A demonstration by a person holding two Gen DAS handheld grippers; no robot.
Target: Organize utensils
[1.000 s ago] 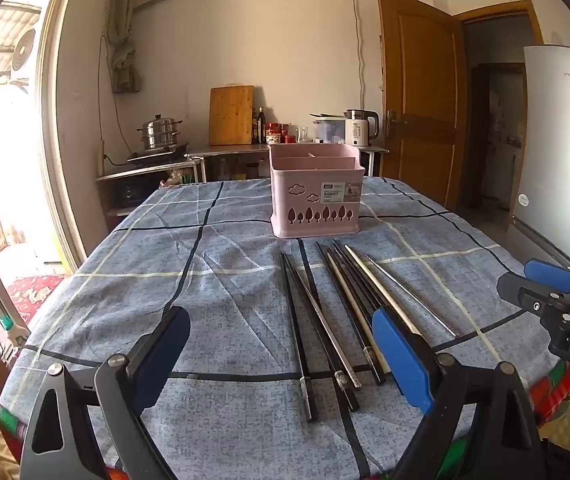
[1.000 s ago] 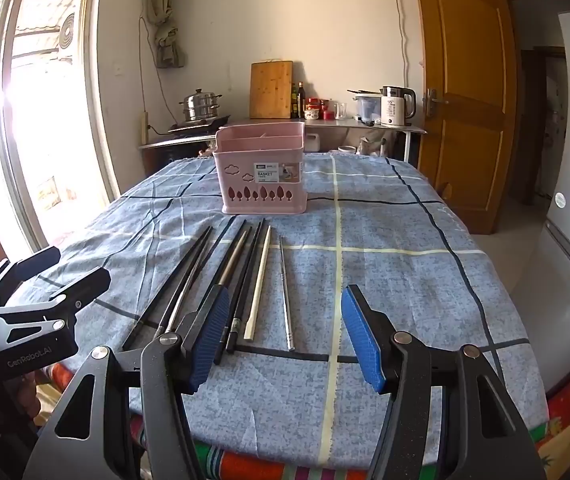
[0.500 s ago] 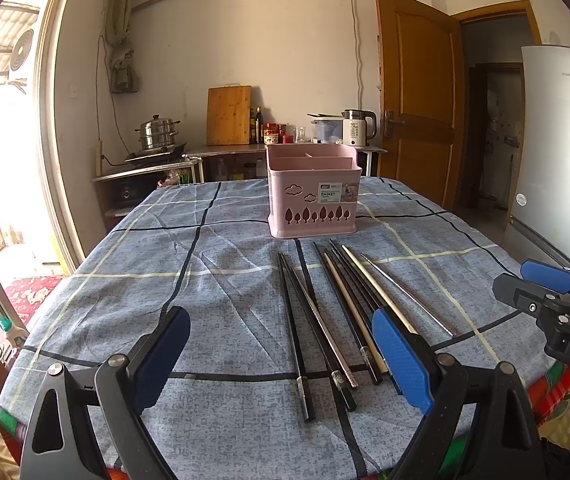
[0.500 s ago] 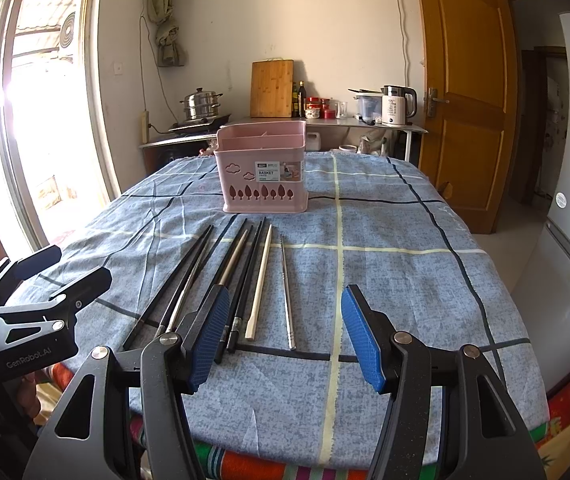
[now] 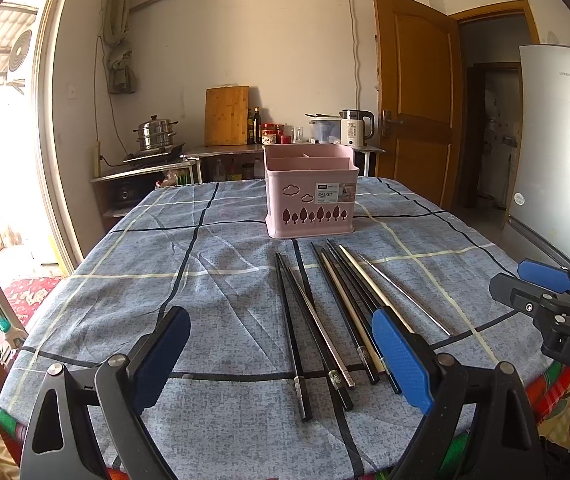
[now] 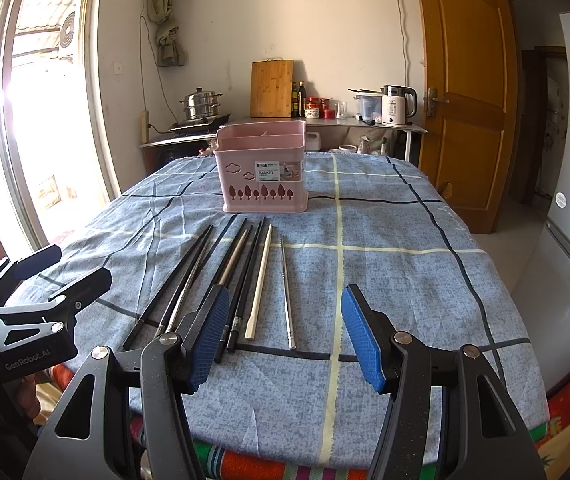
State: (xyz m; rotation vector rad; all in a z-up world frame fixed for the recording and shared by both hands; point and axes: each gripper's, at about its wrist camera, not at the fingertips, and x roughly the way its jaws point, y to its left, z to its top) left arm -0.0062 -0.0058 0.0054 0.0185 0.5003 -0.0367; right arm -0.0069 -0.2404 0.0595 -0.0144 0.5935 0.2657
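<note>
Fingers of left gripper (image 5: 281,360) and right gripper (image 6: 285,340) spread wide, empty, above chopsticks (image 6: 259,280)

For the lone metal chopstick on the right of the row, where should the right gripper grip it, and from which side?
Grip the metal chopstick near its thicker near end, coming down from above with the open right gripper straddling it. It lies flat and apart from the pale chopstick, leaving finger room on both sides.
</note>
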